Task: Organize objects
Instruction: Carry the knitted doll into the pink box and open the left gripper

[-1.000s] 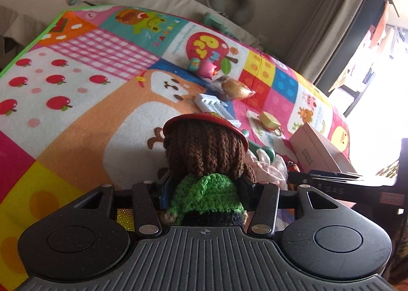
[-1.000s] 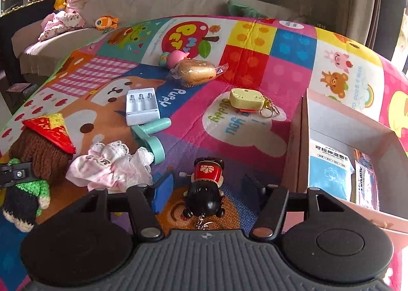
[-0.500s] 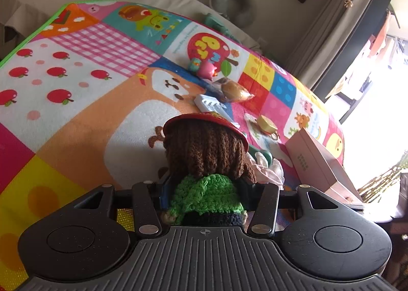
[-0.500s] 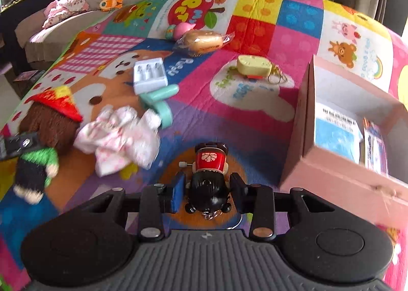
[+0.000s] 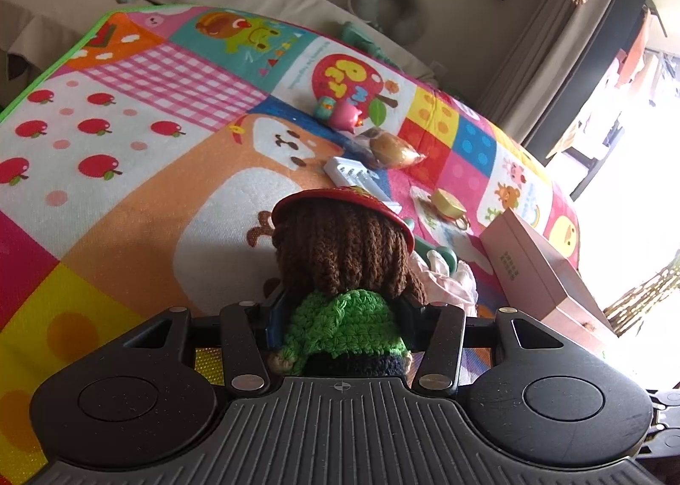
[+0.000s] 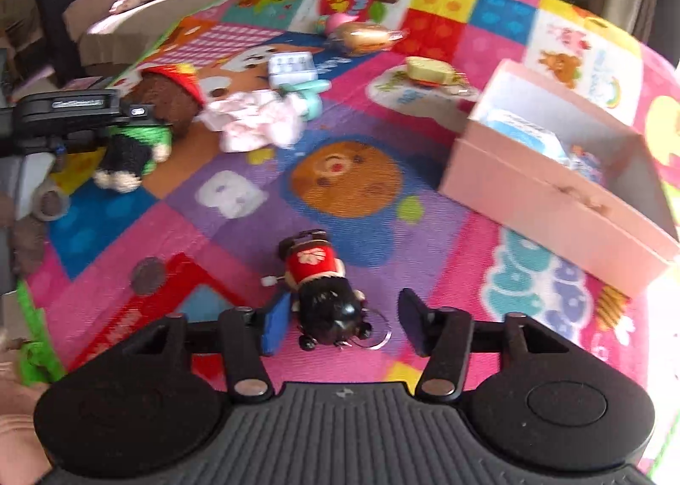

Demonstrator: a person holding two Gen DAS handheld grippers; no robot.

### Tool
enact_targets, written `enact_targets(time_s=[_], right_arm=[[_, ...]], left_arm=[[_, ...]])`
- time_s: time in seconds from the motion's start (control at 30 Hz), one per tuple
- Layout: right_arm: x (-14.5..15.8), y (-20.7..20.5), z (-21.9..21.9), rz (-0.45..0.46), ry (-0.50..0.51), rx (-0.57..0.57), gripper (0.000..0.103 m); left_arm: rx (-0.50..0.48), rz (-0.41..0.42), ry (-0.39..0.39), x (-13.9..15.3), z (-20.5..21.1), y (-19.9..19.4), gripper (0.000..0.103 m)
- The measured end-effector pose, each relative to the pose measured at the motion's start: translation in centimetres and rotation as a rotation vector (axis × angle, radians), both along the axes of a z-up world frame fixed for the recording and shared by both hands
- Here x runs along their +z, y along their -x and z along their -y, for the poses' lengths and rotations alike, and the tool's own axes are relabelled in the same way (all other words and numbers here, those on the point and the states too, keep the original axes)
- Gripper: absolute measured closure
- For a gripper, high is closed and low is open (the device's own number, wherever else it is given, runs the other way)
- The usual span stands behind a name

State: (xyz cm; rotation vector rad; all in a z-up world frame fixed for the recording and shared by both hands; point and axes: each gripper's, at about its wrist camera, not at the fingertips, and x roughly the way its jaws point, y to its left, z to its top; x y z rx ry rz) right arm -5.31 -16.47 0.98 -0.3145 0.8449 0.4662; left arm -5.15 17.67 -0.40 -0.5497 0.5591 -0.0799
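The right gripper (image 6: 340, 321) is opening, its jaws wide, and the little black-haired figure in red (image 6: 323, 293) sits between them, brushing the left blue pad and clear of the right. The left gripper (image 5: 342, 321) is clamped on the green body of a crocheted doll (image 5: 344, 272). Beyond them on the colourful play mat (image 6: 238, 230) lie a crumpled pink cloth (image 6: 255, 121) and, off to the right, an open pink box (image 6: 552, 196).
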Motion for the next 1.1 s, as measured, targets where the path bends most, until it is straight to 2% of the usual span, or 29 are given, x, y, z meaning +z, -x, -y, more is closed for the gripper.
enact_targets(time_s=[0.07, 0.13, 0.2, 0.3, 0.37, 0.43, 0.63, 0.7, 0.77, 0.83, 0.9, 0.93, 1.1], right_arm=[[-0.3, -0.3, 0.6, 0.066, 0.069, -0.069, 0.037], [-0.5, -0.5, 1.3, 0.129, 0.131, -0.136, 0.036], [-0.1, -0.5, 2.1, 0.123, 0.105, -0.158, 0.036], [0.7, 0.6, 2.6, 0.115, 0.022, -0.119, 0.034], [0.9, 1.3, 2.3, 0.145, 0.016, -0.074, 0.029], [1.0, 1.5, 1.7, 0.162, 0.017, -0.028, 0.029], [0.0, -1.3, 0.8, 0.160, 0.028, 0.019, 0.029], [-0.4, -2.4, 0.9, 0.130, 0.027, 0.016, 0.032], [-0.6, -3.0, 1.2, 0.093, 0.011, 0.021, 0.052], [-0.5, -2.5, 1.3, 0.093, 0.001, 0.034, 0.057], [-0.1, -1.8, 1.4, 0.100, -0.009, 0.041, 0.057], [0.2, -1.3, 1.6, 0.104, -0.023, 0.039, 0.062], [2.0, 0.5, 4.6, 0.150, -0.098, -0.019, 0.062]], left_arm=[[0.000, 0.000, 0.003, 0.0, 0.0, 0.0, 0.049], [0.000, 0.000, 0.007, 0.0, 0.0, 0.0, 0.049], [0.000, 0.000, 0.007, 0.0, 0.0, 0.0, 0.049], [0.000, -0.001, 0.004, 0.0, 0.1, 0.0, 0.049], [0.000, -0.001, 0.003, 0.0, 0.0, 0.0, 0.049], [0.000, -0.001, 0.000, 0.0, 0.1, 0.0, 0.049], [0.000, -0.002, -0.002, 0.0, 0.1, 0.0, 0.049], [0.000, -0.003, -0.008, 0.0, 0.2, 0.0, 0.049], [0.000, -0.007, -0.031, 0.1, 0.4, 0.0, 0.049], [0.000, -0.013, -0.059, 0.3, 0.8, -0.1, 0.049], [0.001, -0.023, -0.087, 0.5, 1.2, -0.2, 0.049], [0.004, -0.030, -0.100, 0.7, 1.4, -0.2, 0.049], [-0.027, -0.064, -0.197, 2.3, 3.4, -0.2, 0.050]])
